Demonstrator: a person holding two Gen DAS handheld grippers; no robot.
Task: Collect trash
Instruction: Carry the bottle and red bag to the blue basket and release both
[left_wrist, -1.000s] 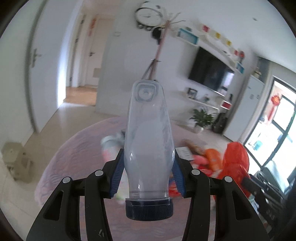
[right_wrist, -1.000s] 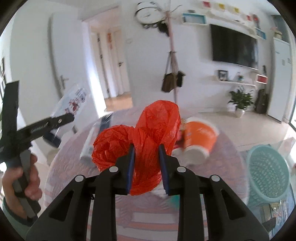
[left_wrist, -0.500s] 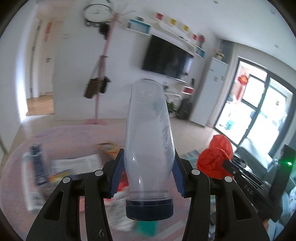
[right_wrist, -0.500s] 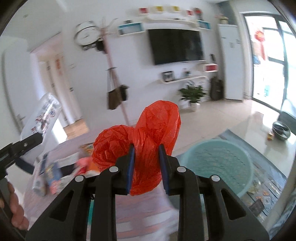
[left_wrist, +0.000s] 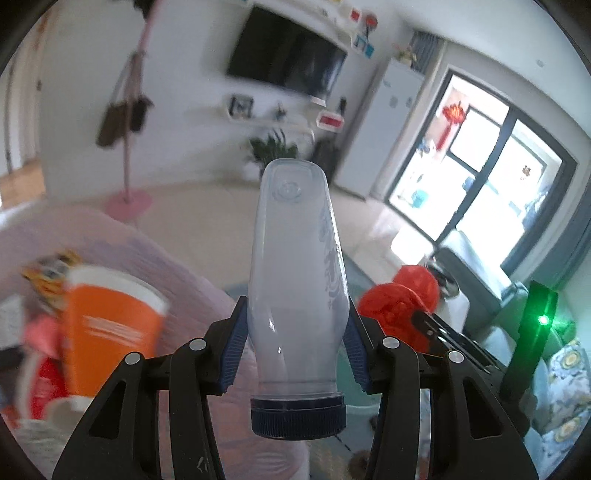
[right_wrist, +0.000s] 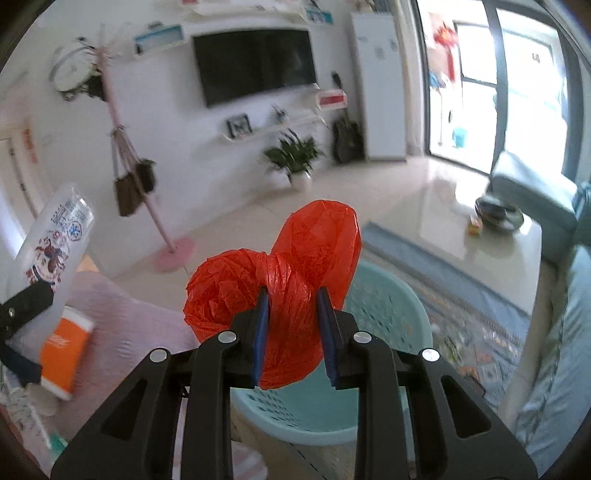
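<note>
My left gripper (left_wrist: 295, 332) is shut on a clear plastic bottle (left_wrist: 297, 266) with a dark blue cap, held upright with the cap toward the camera. The bottle also shows at the left edge of the right wrist view (right_wrist: 55, 236). My right gripper (right_wrist: 293, 314) is shut on a crumpled red plastic bag (right_wrist: 291, 273), held above a light teal perforated basket (right_wrist: 391, 317) on the floor. The red bag shows in the left wrist view (left_wrist: 399, 302) to the right of the bottle. An orange paper cup (left_wrist: 110, 332) lies on the pink-clothed table (left_wrist: 155, 258).
More wrappers and papers (left_wrist: 40, 332) lie on the table's left part. A patterned rug (right_wrist: 461, 295), a low glass table (right_wrist: 491, 229) and a grey sofa (right_wrist: 535, 188) stand to the right. A pink coat stand (right_wrist: 155, 206) is behind.
Both grippers have swung to the right, away from the table's middle. The teal basket now lies directly under the red bag. Both grips are unchanged.
</note>
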